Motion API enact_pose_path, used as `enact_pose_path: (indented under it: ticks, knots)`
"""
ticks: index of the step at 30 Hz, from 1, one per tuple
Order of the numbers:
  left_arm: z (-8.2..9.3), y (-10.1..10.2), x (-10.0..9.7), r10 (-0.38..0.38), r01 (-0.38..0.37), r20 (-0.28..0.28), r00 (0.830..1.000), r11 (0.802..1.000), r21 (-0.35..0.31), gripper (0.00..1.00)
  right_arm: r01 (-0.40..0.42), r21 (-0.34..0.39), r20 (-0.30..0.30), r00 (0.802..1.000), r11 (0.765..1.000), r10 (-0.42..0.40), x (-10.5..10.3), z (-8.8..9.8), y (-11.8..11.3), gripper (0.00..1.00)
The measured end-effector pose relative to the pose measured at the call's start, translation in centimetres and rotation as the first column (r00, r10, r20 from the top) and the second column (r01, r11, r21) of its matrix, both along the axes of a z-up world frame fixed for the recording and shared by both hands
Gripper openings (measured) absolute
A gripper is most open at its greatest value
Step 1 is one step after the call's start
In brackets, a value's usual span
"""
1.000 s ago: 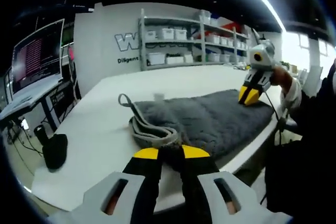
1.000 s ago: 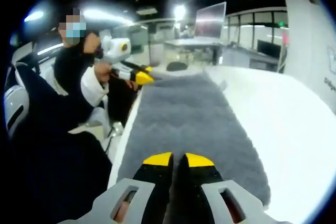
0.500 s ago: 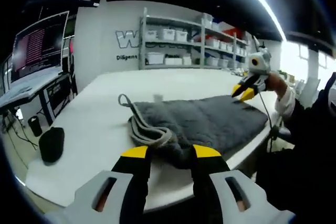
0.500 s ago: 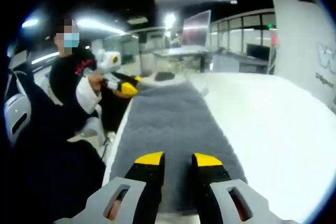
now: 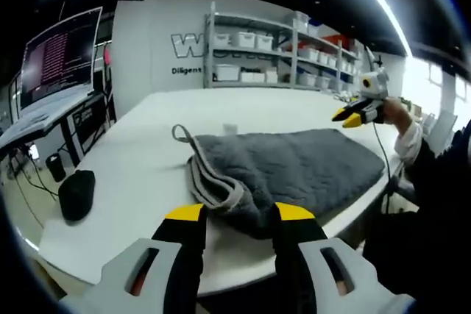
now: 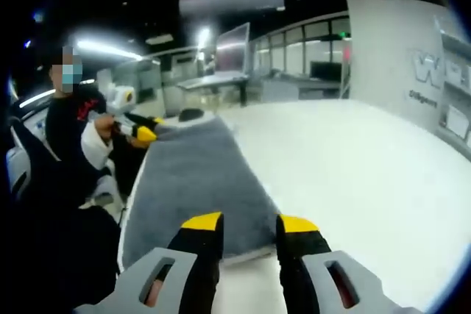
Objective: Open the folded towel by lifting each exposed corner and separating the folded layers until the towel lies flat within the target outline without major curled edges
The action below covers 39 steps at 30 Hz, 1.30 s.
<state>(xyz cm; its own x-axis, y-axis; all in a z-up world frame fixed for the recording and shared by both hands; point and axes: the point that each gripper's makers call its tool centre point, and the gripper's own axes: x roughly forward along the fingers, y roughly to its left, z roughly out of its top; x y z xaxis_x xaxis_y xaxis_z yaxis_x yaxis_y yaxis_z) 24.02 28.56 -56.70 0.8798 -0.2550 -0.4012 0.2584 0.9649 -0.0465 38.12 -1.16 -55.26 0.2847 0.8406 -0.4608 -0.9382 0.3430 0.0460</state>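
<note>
Gray folded towel (image 5: 294,170) on white tabletop (image 5: 140,174); left tool (image 5: 239,215) and right tool (image 6: 250,224) parted, empty, at 6 o'clock.

Left tongs (image 5: 239,215) and right tongs (image 6: 250,223): grey bodies, black jaws, yellow tips. Behind them, the person (image 6: 70,126) wears black with white cuffs.

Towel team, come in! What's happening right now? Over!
Left gripper open, right gripper open, both empty. Grey towel folded on white table. Nothing blocking.
</note>
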Motion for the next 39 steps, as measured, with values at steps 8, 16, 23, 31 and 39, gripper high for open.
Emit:
enact_pose_path:
  ticks: [8,16,23,31,39]
  knots:
    - [-0.7,0.5,-0.1,0.026,-0.026,-0.038,0.999,1.000,-0.005,0.30,0.088,-0.024,0.008,0.996,0.996,-0.088,2.0,-1.3,-1.1,0.27]
    - [-1.2,0.3,-0.4,0.025,-0.026,-0.067,0.997,1.000,-0.017,0.26,0.094,-0.036,-0.005,0.996,0.995,-0.094,1.8,-2.6,-0.8,0.27]
    - [-1.5,0.3,-0.7,0.016,-0.020,-0.097,0.995,0.999,-0.034,0.22,0.069,-0.018,-0.036,0.997,0.997,-0.069,1.6,-3.3,-0.4,0.27]
    - [-1.6,0.6,-1.2,0.018,-0.022,-0.113,0.993,0.999,-0.035,0.22,0.053,0.048,-0.089,0.995,0.997,-0.048,1.0,-3.2,0.1,0.26]
    - [-1.4,1.3,-1.8,0.028,-0.030,-0.116,0.993,0.999,-0.019,0.13,0.028,0.074,-0.132,0.991,0.997,-0.018,1.0,-3.3,0.5,0.21]
